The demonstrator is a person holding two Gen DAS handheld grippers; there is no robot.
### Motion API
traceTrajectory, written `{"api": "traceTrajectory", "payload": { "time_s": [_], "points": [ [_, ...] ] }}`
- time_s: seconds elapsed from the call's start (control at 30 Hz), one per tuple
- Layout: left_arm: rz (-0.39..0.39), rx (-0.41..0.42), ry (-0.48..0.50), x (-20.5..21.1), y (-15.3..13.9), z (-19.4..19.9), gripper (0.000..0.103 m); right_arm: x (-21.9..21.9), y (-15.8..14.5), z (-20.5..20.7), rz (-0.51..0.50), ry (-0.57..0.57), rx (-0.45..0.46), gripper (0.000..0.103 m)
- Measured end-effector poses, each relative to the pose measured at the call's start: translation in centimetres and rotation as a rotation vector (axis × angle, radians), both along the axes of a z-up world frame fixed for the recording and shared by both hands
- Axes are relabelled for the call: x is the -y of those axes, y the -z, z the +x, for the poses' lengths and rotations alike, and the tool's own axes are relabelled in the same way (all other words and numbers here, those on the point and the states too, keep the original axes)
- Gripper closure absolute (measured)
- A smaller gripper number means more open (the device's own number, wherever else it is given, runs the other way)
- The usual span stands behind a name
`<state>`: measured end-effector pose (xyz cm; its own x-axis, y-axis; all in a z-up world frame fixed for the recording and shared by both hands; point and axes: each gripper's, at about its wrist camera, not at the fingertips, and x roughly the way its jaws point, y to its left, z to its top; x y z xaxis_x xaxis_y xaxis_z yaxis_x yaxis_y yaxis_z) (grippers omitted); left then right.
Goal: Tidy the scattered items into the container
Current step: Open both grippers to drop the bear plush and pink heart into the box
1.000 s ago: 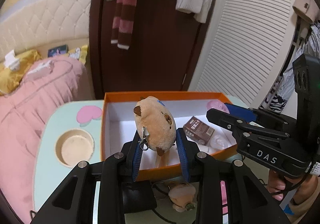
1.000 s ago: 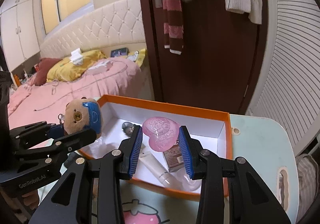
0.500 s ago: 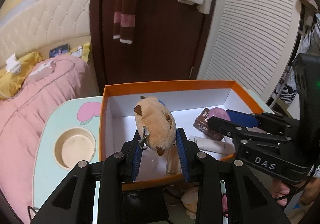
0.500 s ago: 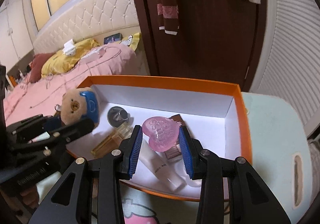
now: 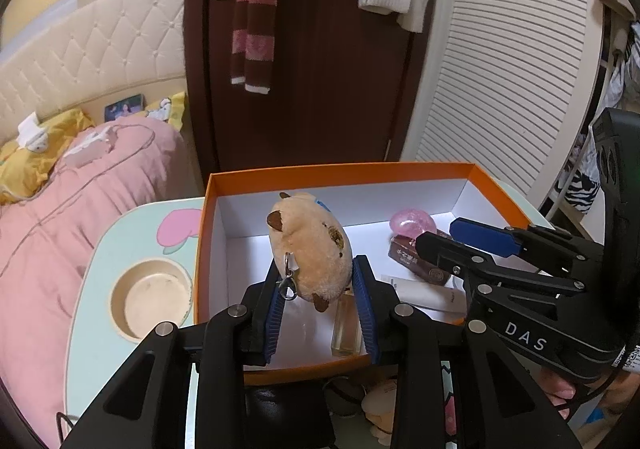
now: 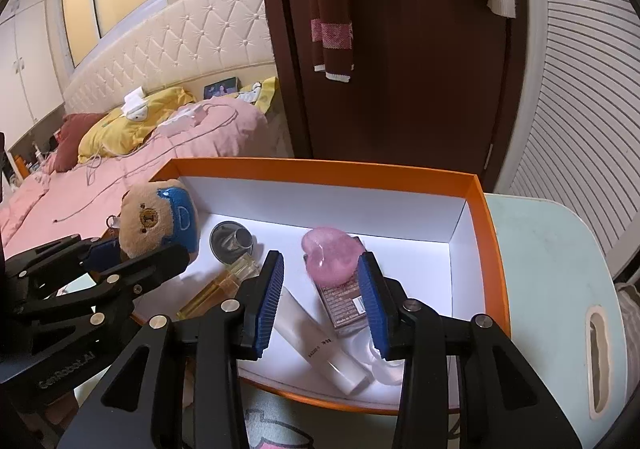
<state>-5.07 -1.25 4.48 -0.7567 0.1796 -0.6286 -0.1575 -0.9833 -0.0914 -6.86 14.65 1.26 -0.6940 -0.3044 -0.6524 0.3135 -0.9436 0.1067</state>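
Between the spread right tongs (image 6: 320, 289) lies the pink heart (image 6: 330, 255).

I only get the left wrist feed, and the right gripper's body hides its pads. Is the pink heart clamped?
Observer: No. The pink heart lies on the brown box; a gap shows at the right gripper's left pad.
Operator: What's behind my plush?
Observer: A round grey lid on the orange box's floor, beside the plush.
Operator: Which way is its face?
Observer: Toward the right wrist camera, blue cap on.
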Motion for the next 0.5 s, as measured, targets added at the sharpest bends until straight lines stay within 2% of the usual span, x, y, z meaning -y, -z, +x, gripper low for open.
{"api": "traceTrajectory", "payload": {
  "time_s": [0.17,0.23,0.27,0.4,0.43,0.47,0.5],
  "points": [
    [-0.003,-0.013,-0.005,-0.1,0.1,0.1,0.069,0.0,0.1,-0.2,-0.001,-0.001,-0.001,0.062],
    [-0.027,-0.036,-0.013,-0.3,0.2,0.2,0.060,0.2,0.1,-0.2,-0.001,-0.003,0.001,0.053],
    [-0.019,-0.043,-0.010,-0.1,0.2,0.3,0.059,0.4,0.2,-0.2,-0.002,-0.007,0.004,0.048],
    [0.011,-0.036,0.019,0.3,-0.1,0.5,0.059,0.6,0.2,-0.7,0.002,0.009,0.008,0.044],
    [0.017,-0.036,0.022,0.4,-0.2,0.6,0.054,0.7,0.3,-0.8,0.004,0.010,0.010,0.042],
    [0.011,-0.055,0.008,0.6,-0.5,0.9,0.034,0.8,0.3,-0.8,0.005,0.002,0.012,0.041],
    [-0.005,-0.087,-0.025,0.8,-0.9,1.4,0.025,0.8,0.2,-0.9,0.005,-0.008,0.017,0.040]
  ]
}}
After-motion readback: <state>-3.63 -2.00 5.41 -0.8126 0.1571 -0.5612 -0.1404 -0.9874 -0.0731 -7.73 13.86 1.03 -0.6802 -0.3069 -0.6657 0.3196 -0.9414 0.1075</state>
